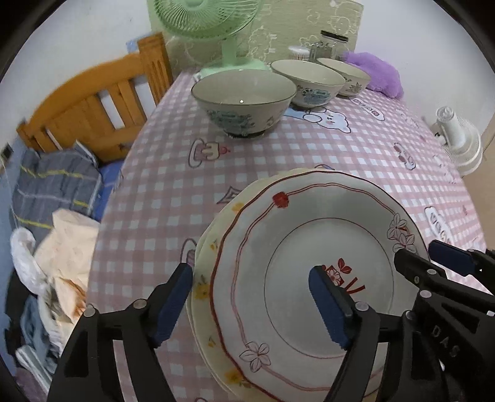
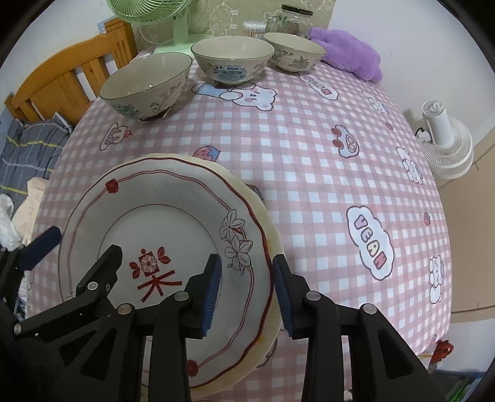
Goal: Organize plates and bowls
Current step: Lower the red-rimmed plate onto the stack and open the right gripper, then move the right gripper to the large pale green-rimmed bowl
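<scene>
The stacked plates (image 1: 309, 263) sit at the bottom of both frames, a red-rimmed plate (image 2: 161, 235) lying on a yellow-flowered one (image 1: 207, 278). The left gripper (image 1: 250, 297) straddles the stack's left rim and the right gripper (image 2: 247, 287) its right rim, both with jaws apart and nothing clamped; neither arm is clearly nearer. Round plates offer no long axis, so I judge any lift turns on those two opposite rims. Three bowls (image 2: 232, 58) stand in a row well apart at the top of the frame. The surface (image 2: 309, 160) wears pink checked cloth; a green fan (image 1: 213, 27), purple cloth (image 2: 349, 52) and wooden bed frame (image 1: 92, 105) ring it.
</scene>
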`<act>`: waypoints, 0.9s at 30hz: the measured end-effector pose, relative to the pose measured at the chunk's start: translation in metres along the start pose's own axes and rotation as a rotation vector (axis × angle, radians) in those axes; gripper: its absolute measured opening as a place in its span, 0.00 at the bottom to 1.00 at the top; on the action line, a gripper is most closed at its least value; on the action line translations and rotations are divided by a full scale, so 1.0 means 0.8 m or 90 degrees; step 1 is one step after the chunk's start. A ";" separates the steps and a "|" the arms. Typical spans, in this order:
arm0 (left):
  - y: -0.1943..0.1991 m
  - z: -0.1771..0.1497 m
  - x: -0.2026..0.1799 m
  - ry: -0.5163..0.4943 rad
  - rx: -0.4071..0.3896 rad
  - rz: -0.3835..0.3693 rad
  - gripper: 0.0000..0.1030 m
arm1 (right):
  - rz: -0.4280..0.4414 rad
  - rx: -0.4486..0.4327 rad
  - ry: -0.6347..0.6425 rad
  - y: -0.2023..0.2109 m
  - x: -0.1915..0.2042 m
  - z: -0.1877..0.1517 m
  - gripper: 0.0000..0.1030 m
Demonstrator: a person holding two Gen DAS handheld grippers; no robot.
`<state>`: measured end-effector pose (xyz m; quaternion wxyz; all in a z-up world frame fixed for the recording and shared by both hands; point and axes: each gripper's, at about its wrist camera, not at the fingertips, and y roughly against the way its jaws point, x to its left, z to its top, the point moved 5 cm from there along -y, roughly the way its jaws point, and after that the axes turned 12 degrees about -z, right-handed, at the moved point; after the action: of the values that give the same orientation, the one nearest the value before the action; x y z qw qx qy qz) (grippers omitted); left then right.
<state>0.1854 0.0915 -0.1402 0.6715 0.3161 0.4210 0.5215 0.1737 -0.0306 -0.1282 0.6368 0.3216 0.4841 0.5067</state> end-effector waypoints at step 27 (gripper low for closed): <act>-0.010 0.189 0.062 0.046 -0.103 0.062 0.71 | 0.126 -0.140 -0.027 0.016 0.034 0.209 0.61</act>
<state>0.3292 0.1397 -0.0914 0.6529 0.2618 0.3857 0.5970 0.3277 0.0127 -0.0704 0.6249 0.3069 0.3782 0.6102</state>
